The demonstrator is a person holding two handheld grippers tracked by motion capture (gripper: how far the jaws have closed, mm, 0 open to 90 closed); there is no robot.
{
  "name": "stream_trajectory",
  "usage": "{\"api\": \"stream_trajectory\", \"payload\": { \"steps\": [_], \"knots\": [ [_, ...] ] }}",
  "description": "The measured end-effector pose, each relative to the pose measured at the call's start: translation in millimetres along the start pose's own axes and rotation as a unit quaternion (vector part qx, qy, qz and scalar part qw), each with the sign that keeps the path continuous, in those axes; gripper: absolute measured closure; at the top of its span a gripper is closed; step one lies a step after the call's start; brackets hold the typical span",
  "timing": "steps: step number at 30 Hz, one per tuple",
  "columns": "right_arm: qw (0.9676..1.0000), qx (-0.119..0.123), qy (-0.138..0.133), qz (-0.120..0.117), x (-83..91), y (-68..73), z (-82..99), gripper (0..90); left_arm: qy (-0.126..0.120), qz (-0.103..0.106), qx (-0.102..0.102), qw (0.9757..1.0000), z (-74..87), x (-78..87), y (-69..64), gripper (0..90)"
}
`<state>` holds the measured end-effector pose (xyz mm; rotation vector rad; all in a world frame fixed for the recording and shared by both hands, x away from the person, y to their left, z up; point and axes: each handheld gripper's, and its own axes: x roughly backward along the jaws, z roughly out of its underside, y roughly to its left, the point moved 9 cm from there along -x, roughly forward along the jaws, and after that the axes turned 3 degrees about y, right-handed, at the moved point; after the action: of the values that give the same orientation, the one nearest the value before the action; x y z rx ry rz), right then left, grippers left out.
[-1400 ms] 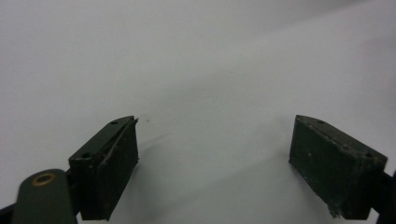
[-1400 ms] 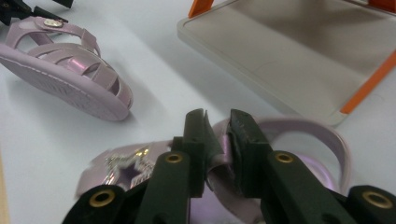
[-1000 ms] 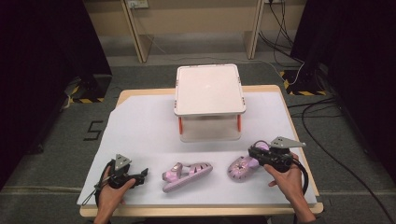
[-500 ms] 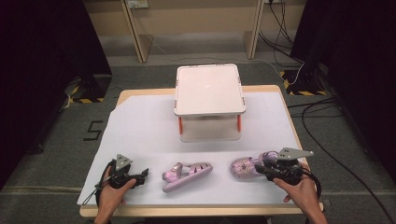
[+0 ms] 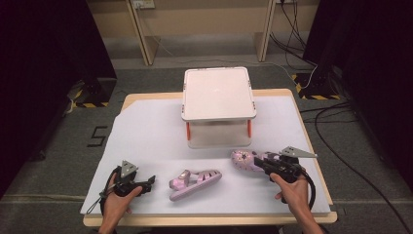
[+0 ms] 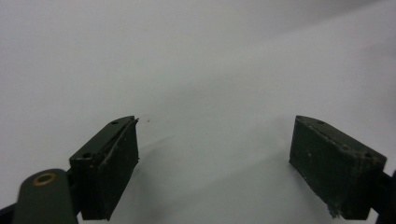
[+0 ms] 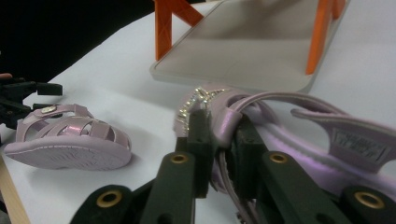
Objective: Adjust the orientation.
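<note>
Two lilac sandals lie on the white sheet near the table's front. The right sandal has a rhinestone toe, and my right gripper is shut on its strap. In the right gripper view the jaws pinch the strap of that sandal, with the other sandal farther off on its side. This left sandal rests just right of my left gripper, apart from it. The left gripper stands open over bare sheet with nothing between its jaws.
A white two-level rack with orange legs stands at the table's middle, just behind the right sandal. The white sheet covers most of the wooden tabletop. Cables run across the floor at the right.
My right gripper has come down onto the right sandal and shut on its strap. The sandal has shifted slightly toward the rack. The left gripper has stayed put.
</note>
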<state>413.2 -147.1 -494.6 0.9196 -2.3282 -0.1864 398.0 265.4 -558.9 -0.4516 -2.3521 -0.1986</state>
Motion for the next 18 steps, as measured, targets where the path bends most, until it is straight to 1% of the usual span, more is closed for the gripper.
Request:
{"api": "stream_trajectory", "payload": {
  "steps": [1, 2, 3, 4, 5, 6, 7, 8, 9, 10, 11, 12, 13, 14, 15, 16, 18],
  "knots": [
    [1.0000, 0.000, 0.000, 0.000, 0.0, 0.0, 0.0, 79.9, 0.000, 0.000, 0.000, 1.0000, -0.1, 0.1, 0.0, 15.2],
    [1.0000, -0.006, 0.005, -0.003, -2.5, 2.0, 1.6, 77.4, 0.000, 0.000, 0.000, 1.0000, -0.2, 0.4, 0.0, 15.1],
    [0.9998, -0.003, 0.020, 0.004, -2.6, 4.2, 5.5, 62.4, 0.000, 0.000, -0.001, 1.0000, -0.2, 0.8, 0.0, 15.2],
    [0.9998, -0.003, 0.020, 0.004, -2.6, 4.2, 5.5, 62.4, 0.000, 0.000, -0.001, 1.0000, -0.2, 0.8, 0.0, 15.2],
    [0.9995, 0.005, 0.027, 0.016, -1.0, 2.9, 7.0, 58.9, 0.000, 0.000, -0.001, 1.0000, -0.2, 1.1, 0.2, 15.2],
    [0.9983, 0.017, 0.053, 0.018, 4.5, 5.4, 14.0, 54.7, -0.001, 0.000, -0.001, 1.0000, -0.2, 1.1, 0.0, 15.2],
    [0.9983, 0.023, 0.051, 0.013, 7.1, 6.9, 14.8, 54.3, 0.001, 0.000, -0.001, 1.0000, 0.1, 1.1, 0.0, 15.2],
    [0.9983, 0.023, 0.051, 0.013, 7.1, 6.9, 14.8, 54.3, 0.001, 0.000, -0.001, 1.0000, 0.1, 1.1, 0.0, 15.2],
    [0.9967, 0.032, 0.074, 0.003, 14.7, 15.8, 21.5, 49.2, 0.001, -0.001, -0.003, 1.0000, 0.3, 0.9, -0.3, 15.1],
    [0.9963, 0.038, 0.078, 0.005, 16.9, 17.6, 22.4, 48.5, 0.001, -0.001, -0.003, 1.0000, 0.3, 0.9, -0.3, 15.2],
    [0.9953, 0.042, 0.087, 0.001, 19.1, 21.3, 24.5, 46.7, 0.001, -0.001, -0.003, 1.0000, 0.2, 1.0, -0.5, 15.2],
    [0.9946, 0.049, 0.092, -0.006, 20.3, 25.3, 26.1, 46.2, -0.001, 0.000, -0.002, 1.0000, -0.2, 0.8, -0.9, 15.2],
    [0.9938, 0.057, 0.095, -0.008, 20.8, 28.8, 28.1, 47.5, 0.000, 0.000, -0.003, 1.0000, -0.1, 0.8, -0.7, 15.2],
    [0.9938, 0.057, 0.095, -0.008, 20.8, 28.8, 28.1, 47.5, 0.000, 0.000, -0.003, 1.0000, -0.1, 0.6, -0.5, 15.2],
    [0.9930, 0.066, 0.098, -0.008, 20.3, 32.1, 30.4, 48.2, 0.001, -0.001, -0.003, 1.0000, 0.0, 0.6, -0.3, 15.3],
    [0.9926, 0.067, 0.101, -0.010, 20.1, 34.9, 32.1, 48.2, 0.000, -0.001, -0.003, 1.0000, 0.0, 0.4, -0.3, 15.3],
    [0.9920, 0.063, 0.107, -0.025, 19.9, 41.7, 33.6, 47.2, 0.000, -0.001, -0.003, 1.0000, -0.1, 0.7, -0.3, 15.4]
  ]
}}
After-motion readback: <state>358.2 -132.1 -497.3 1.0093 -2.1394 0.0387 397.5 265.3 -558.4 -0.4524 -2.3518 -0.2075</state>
